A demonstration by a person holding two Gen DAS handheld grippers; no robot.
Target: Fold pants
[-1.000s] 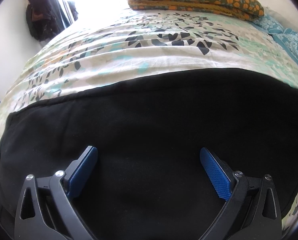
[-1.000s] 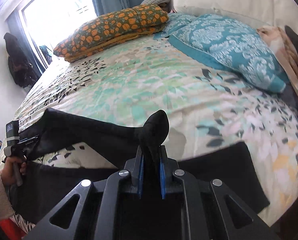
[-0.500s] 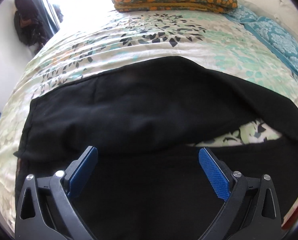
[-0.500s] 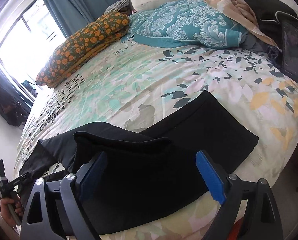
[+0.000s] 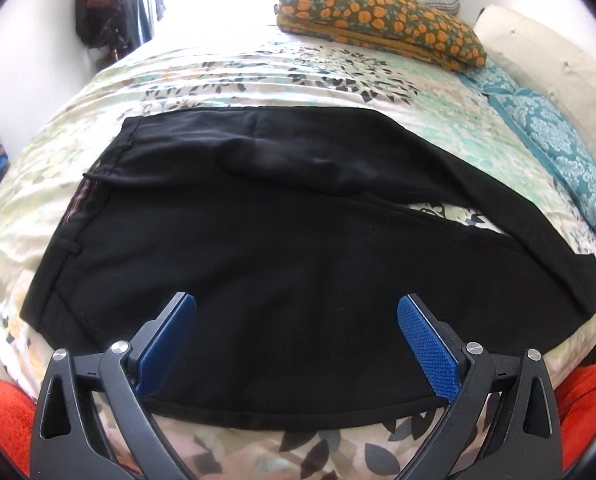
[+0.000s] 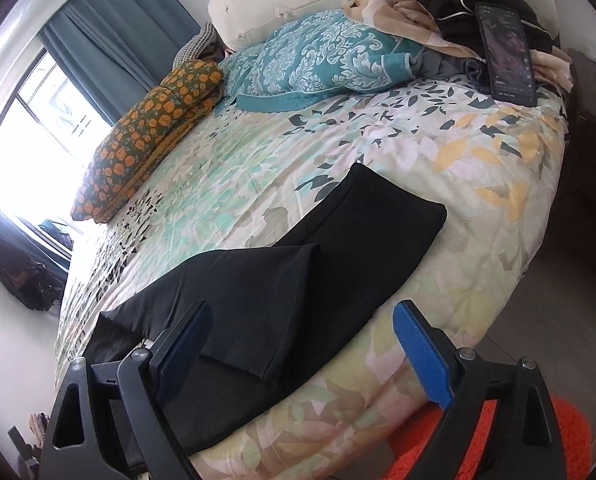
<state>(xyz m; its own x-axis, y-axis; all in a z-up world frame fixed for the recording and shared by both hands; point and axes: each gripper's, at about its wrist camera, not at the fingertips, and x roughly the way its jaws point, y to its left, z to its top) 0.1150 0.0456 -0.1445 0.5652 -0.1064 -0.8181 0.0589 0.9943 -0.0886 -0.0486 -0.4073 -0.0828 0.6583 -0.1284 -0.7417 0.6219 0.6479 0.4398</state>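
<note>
A: What's nearest the cameras?

B: Both tools. The left tool (image 5: 296, 344) has its blue pads spread wide with nothing between them, and the right tool (image 6: 302, 344) is spread just as wide and empty.

A: And the pants?

B: The black pants (image 5: 258, 248) lie flat on the bed (image 5: 226, 80), waistband to the left, one leg laid at a slant over the other (image 6: 258, 300).

A: Farther back?

B: An orange-flowered pillow (image 5: 378, 16), a teal pillow (image 6: 330, 60), and a phone (image 6: 506, 52) propped against a clothes pile.
</note>
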